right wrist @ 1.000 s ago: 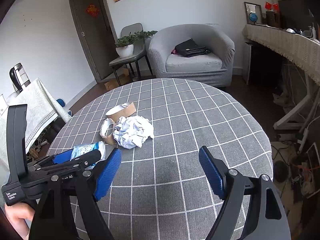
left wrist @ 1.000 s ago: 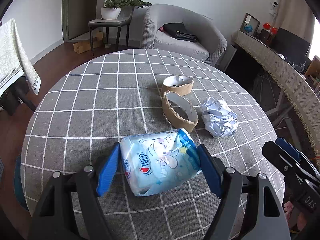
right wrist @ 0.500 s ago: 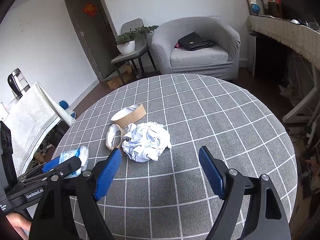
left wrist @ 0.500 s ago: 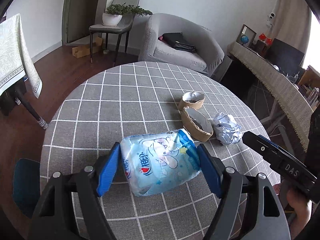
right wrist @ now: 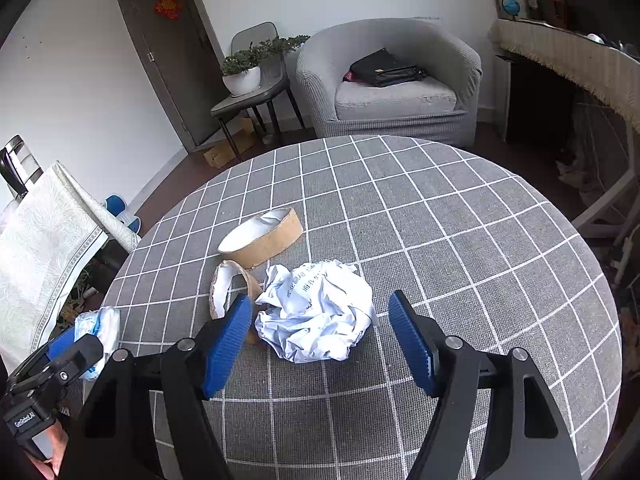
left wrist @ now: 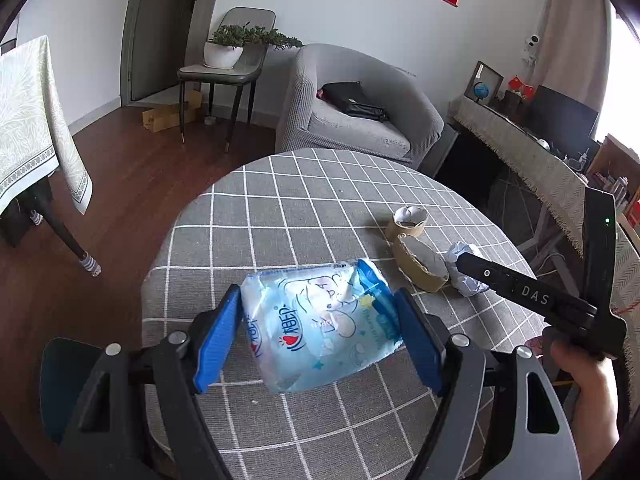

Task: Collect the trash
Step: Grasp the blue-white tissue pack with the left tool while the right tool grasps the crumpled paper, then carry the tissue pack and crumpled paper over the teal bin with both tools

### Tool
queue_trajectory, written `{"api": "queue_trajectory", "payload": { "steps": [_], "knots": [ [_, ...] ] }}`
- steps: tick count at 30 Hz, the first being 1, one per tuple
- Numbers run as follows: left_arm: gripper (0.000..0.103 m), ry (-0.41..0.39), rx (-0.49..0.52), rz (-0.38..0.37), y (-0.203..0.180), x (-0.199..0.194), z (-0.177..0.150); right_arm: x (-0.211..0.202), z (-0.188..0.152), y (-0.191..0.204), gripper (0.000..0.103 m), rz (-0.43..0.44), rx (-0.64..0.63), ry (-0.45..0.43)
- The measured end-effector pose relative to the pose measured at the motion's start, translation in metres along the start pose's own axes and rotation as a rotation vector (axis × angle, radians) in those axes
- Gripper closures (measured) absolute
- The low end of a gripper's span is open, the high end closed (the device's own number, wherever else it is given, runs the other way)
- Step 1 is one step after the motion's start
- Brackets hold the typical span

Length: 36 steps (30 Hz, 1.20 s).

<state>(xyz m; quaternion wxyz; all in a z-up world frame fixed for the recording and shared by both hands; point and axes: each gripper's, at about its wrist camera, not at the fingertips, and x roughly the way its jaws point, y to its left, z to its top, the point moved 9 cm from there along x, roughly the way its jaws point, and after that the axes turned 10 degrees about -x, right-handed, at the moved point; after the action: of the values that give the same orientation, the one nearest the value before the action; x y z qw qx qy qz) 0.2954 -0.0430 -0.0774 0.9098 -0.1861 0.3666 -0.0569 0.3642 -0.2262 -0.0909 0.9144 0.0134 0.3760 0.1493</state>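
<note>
My left gripper (left wrist: 320,340) is shut on a light blue tissue pack (left wrist: 320,324) and holds it above the round table's left edge; the pack also shows in the right wrist view (right wrist: 100,328). My right gripper (right wrist: 320,340) is open, its blue pads on either side of a crumpled white paper ball (right wrist: 316,312) on the table, without touching it. The ball is partly hidden behind the right gripper in the left wrist view (left wrist: 466,276). Two brown cardboard tape rings (right wrist: 262,238) (right wrist: 228,290) lie just beyond the ball.
The round table (right wrist: 440,220) has a grey checked cloth. A grey armchair (right wrist: 392,84) with a black bag stands behind it, with a chair holding a potted plant (right wrist: 244,76) beside it. A cloth-covered table (left wrist: 28,120) stands to the left, a sideboard (left wrist: 532,152) to the right.
My left gripper has lifted the tissue pack and drawn back toward the table's left edge. My right gripper has moved forward until its open pads flank the paper ball.
</note>
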Motion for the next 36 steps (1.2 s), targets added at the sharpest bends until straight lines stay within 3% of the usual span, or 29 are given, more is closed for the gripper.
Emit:
{"api": "queue_trajectory", "payload": {
  "steps": [3, 12, 22, 27, 36],
  "knots": [
    [0.025, -0.012, 0.001, -0.006, 0.009, -0.008, 0.003, 0.004, -0.001, 0.002, 0.044, 0.005, 0.012, 0.009],
    [0.025, -0.029, -0.050, 0.013, 0.052, -0.023, 0.015, -0.010, 0.014, 0.022, 0.045, -0.023, -0.006, -0.054],
    [0.025, -0.056, -0.099, 0.073, 0.108, -0.042, 0.023, -0.020, 0.039, 0.115, 0.045, 0.061, -0.153, -0.101],
    [0.025, -0.072, -0.122, 0.107, 0.136, -0.053, 0.026, -0.012, 0.029, 0.167, 0.045, 0.116, -0.237, -0.084],
    [0.025, -0.051, -0.119, 0.189, 0.182, -0.056, 0.023, 0.008, 0.015, 0.226, 0.045, 0.218, -0.259, -0.068]
  ]
}}
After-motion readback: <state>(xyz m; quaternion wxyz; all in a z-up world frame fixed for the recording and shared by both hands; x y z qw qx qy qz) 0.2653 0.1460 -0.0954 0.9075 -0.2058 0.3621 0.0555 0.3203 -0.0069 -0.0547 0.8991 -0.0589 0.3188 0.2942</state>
